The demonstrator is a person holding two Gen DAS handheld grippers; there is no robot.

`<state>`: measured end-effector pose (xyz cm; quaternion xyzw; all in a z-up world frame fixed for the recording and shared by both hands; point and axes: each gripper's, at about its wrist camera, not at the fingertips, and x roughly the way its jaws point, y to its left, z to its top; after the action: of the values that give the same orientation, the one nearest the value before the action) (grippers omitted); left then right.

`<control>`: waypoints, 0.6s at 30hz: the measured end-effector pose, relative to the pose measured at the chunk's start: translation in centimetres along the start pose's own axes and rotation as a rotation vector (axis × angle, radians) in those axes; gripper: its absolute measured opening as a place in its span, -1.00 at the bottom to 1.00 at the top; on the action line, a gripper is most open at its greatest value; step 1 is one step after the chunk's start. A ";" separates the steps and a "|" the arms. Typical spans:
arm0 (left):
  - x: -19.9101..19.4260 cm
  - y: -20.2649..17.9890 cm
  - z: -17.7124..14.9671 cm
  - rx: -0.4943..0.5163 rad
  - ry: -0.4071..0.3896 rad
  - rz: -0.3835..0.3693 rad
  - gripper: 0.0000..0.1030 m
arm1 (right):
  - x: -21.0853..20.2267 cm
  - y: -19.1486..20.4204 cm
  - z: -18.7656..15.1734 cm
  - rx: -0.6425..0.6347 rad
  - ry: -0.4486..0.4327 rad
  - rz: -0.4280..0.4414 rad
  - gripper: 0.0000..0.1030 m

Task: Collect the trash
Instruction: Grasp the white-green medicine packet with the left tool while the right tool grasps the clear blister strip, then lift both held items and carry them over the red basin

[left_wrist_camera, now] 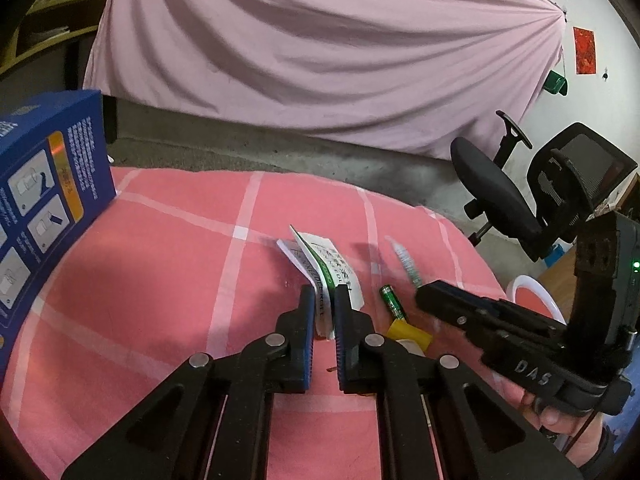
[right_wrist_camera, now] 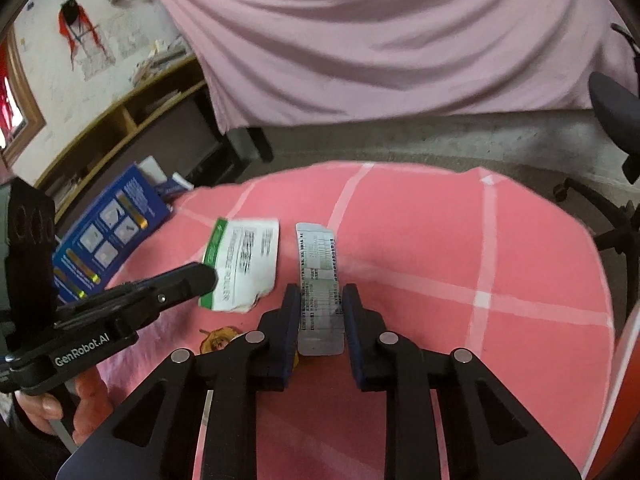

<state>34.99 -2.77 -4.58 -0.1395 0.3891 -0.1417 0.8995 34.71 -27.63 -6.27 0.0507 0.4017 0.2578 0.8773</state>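
A white paper packet with a green edge (left_wrist_camera: pixel 334 268) stands on edge on the pink checked cloth (left_wrist_camera: pixel 160 280). My left gripper (left_wrist_camera: pixel 325 300) is shut on its near end. In the right wrist view the same packet (right_wrist_camera: pixel 244 260) sticks out of the left gripper (right_wrist_camera: pixel 208 276). A grey printed strip (right_wrist_camera: pixel 320 280) runs forward between the pads of my right gripper (right_wrist_camera: pixel 321 300), which is shut on its edges. From the left wrist view the strip (left_wrist_camera: pixel 404 260) is blurred, just beyond the right gripper (left_wrist_camera: pixel 424 292). A green battery (left_wrist_camera: pixel 390 300) and a yellow piece (left_wrist_camera: pixel 408 334) lie between the two grippers.
A blue carton (left_wrist_camera: pixel 44 208) stands at the left edge of the cloth. An orange-brown scrap (right_wrist_camera: pixel 218 340) lies near the right gripper's left finger. A white ring (left_wrist_camera: pixel 532 292) shows past the table's right side. An office chair (left_wrist_camera: pixel 520 200) and a pink draped sheet (left_wrist_camera: pixel 320 60) stand beyond.
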 end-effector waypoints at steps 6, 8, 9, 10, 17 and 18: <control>-0.5 -0.6 -0.8 0.025 -0.022 0.010 -0.88 | -1.6 -0.4 -0.1 0.022 -0.082 -0.006 -0.62; -0.3 -0.5 -1.1 0.022 0.002 0.005 -0.88 | -1.6 -0.4 0.0 0.027 -0.081 -0.003 -0.62; -0.1 -0.5 -1.0 0.015 0.014 0.001 -0.87 | -1.5 -0.5 0.0 0.032 -0.079 -0.002 -0.62; 0.2 -0.2 -1.0 0.002 0.030 -0.004 -0.86 | -1.5 -0.5 0.0 0.036 -0.077 -0.001 -0.62; 1.2 0.8 -0.2 -0.070 0.089 -0.045 -0.61 | -0.7 -0.7 -0.1 0.050 -0.034 -0.012 -0.62; 1.1 0.6 0.0 -0.068 0.091 -0.049 -0.57 | -0.6 -0.7 -0.1 0.050 -0.030 -0.015 -0.62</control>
<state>35.77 -2.59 -5.56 -0.1728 0.4307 -0.1566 0.8719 34.63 -28.52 -6.15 0.0736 0.3952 0.2404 0.8835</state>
